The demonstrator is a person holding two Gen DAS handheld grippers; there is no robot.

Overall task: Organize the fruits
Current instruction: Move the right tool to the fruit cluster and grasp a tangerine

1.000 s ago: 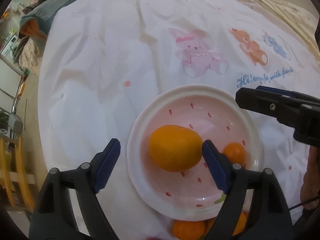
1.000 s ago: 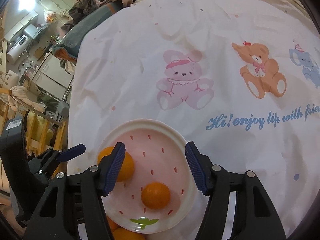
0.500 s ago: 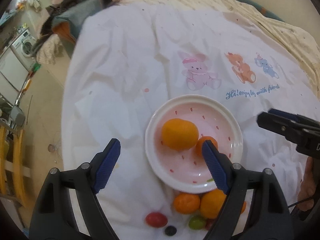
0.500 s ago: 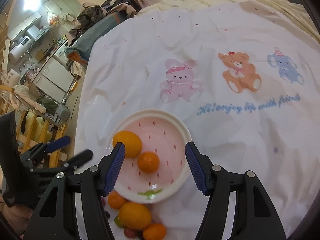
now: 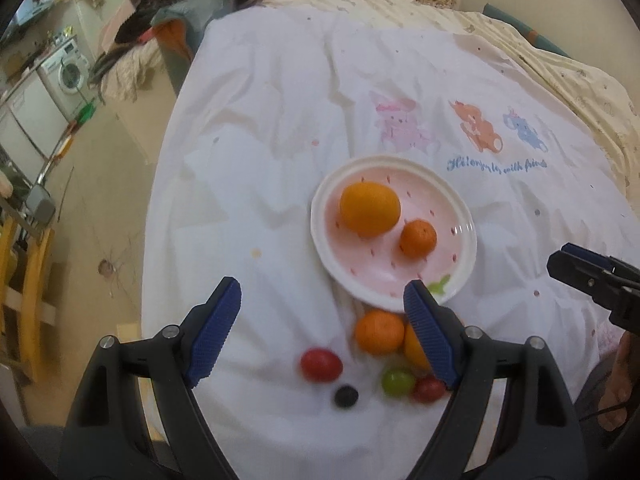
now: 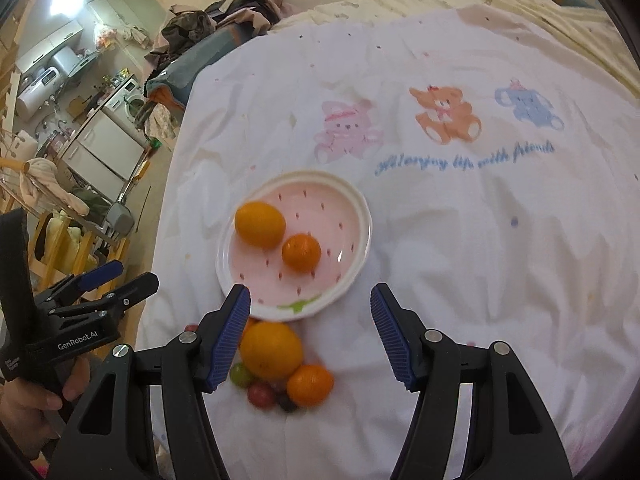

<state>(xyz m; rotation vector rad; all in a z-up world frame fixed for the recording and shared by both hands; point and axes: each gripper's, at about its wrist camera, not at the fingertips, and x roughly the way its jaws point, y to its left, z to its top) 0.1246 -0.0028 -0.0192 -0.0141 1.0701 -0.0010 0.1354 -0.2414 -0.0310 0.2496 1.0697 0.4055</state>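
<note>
Two oranges, a large orange and a small orange, sit touching on the pink plate atop the white sheet (printed with cartoon animals). More fruit lies just below the plate. Left claw and right claw hover apart, empty.

Left gripper: black plastic arms, blue bumpy pads, round silver screws.
Right gripper: the same black, blue and silver.
Writing: white "GenRobot.AI" on the left gripper's side.
</note>
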